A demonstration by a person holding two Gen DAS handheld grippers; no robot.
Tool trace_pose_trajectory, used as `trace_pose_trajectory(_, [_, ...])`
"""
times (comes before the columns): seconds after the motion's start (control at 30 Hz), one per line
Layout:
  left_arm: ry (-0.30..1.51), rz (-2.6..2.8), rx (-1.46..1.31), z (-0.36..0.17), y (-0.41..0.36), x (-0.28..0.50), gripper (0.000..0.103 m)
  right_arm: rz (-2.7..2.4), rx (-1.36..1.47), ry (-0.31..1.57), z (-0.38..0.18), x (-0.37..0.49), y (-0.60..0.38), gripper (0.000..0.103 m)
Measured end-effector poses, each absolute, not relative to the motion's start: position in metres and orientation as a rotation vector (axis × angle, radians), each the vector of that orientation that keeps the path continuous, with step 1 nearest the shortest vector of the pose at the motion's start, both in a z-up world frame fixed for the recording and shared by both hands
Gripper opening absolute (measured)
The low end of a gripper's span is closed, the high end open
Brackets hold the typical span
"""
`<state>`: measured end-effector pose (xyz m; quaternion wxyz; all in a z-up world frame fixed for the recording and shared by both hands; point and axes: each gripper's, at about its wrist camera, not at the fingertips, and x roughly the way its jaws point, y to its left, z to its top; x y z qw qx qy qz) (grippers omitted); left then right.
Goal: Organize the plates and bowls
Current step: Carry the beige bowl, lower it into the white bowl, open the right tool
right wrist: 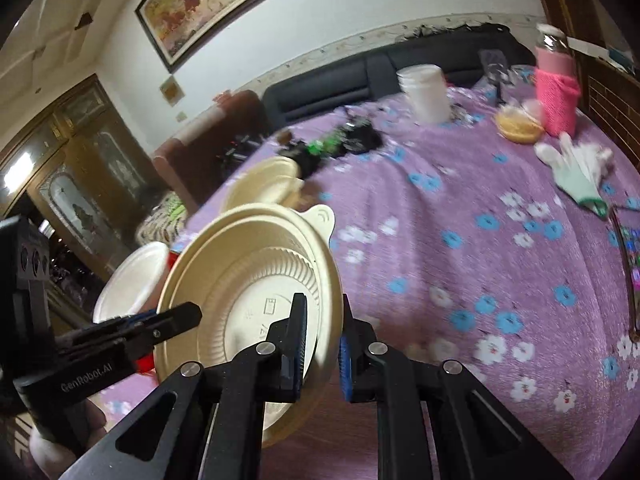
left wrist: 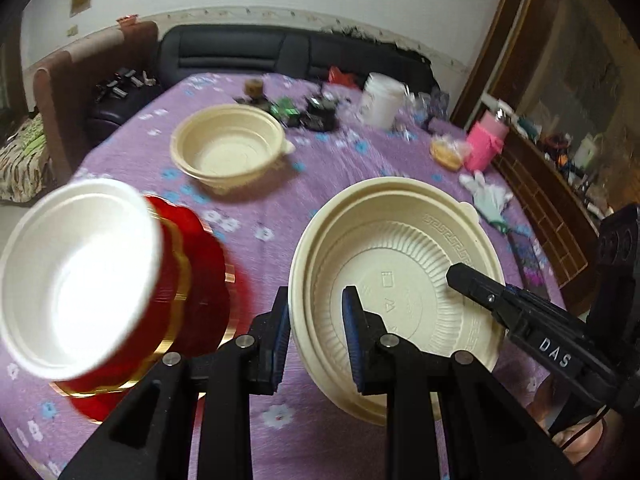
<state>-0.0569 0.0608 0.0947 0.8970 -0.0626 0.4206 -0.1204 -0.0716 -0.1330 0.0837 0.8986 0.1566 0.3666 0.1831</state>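
A cream ribbed bowl (left wrist: 400, 272) is tilted above the purple flowered tablecloth (left wrist: 260, 216). My left gripper (left wrist: 316, 340) straddles its near-left rim, one pad outside and one inside. My right gripper (right wrist: 322, 344) straddles the same cream bowl's (right wrist: 248, 292) right rim and shows in the left wrist view at right (left wrist: 500, 300). A second cream bowl (left wrist: 230, 148) sits farther back. A white bowl (left wrist: 76, 276) rests on stacked red plates with gold edges (left wrist: 192, 280) at left.
At the table's far side are a white tub (left wrist: 380, 100), a pink-sleeved bottle (left wrist: 486, 142), a bread roll (left wrist: 446, 152), a glove (left wrist: 490, 196) and small dark clutter (left wrist: 308, 112). A black sofa (left wrist: 280, 52) and a brown chair (left wrist: 80, 80) stand behind.
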Motion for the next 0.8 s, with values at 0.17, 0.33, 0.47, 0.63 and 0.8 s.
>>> trace_pose_trajectory(0.17, [0.805, -0.183, -0.178, 0.12, 0.108, -0.07, 0.024, 0.452, 0.293, 0.743, 0.107, -0.066, -0.088, 0.015])
trace_pose_trajectory(0.33, [0.749, -0.082, -0.226, 0.137, 0.165, -0.076, 0.026, 0.535, 0.239, 0.753, 0.117, -0.053, -0.022, 0.016])
trace_pose_trajectory(0.47, [0.728, -0.007, -0.252, 0.14, 0.202, -0.076, 0.028, 0.575, 0.195, 0.77, 0.117, -0.044, 0.022, 0.016])
trace_pose_trajectory(0.63, [0.757, 0.065, -0.275, 0.126, 0.236, -0.066, 0.03, 0.585, 0.118, 0.79, 0.111, -0.032, 0.067, 0.016])
trace_pose_trajectory(0.8, [0.792, 0.087, -0.283, 0.11, 0.249, -0.055, 0.03, 0.552, 0.046, 0.81, 0.096, -0.021, 0.089, 0.016])
